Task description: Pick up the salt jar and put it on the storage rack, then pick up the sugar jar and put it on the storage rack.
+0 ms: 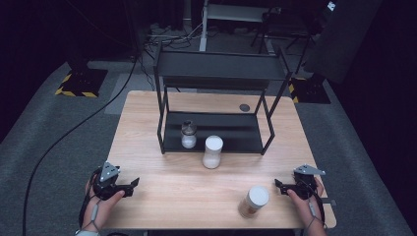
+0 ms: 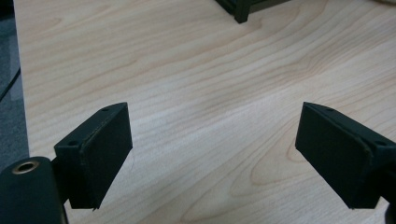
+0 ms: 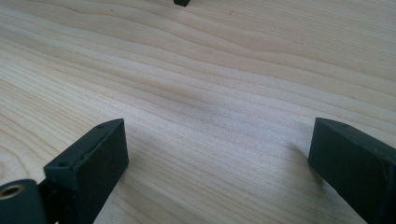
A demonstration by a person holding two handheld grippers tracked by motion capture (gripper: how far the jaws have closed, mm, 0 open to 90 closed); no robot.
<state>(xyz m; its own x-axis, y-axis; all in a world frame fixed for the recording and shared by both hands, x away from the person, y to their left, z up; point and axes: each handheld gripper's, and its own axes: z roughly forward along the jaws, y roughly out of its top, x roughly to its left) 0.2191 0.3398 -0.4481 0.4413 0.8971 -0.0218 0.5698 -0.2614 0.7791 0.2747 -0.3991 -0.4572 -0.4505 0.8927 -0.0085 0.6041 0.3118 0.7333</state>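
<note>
The table (image 1: 147, 113) is pale wood with a flowing brown grain, plain in both gripper views. The shelf rack (image 1: 216, 69) on it is black throughout, frame and boards. The small jar (image 1: 189, 134) on the lower board is clear with white contents and a dark lid. The tall canister (image 1: 213, 152) is white, lid and body. The near canister (image 1: 253, 201) has a white lid over a tan, brownish body. The left gripper (image 1: 136, 182) and the right gripper (image 1: 277, 183) are black, each topped by a grey plate; their pads (image 2: 105, 156) are matt black. The floor (image 1: 49, 123) is grey carpet, with yellow-and-black hazard stripes (image 1: 74, 91) at two dark bases.
</note>
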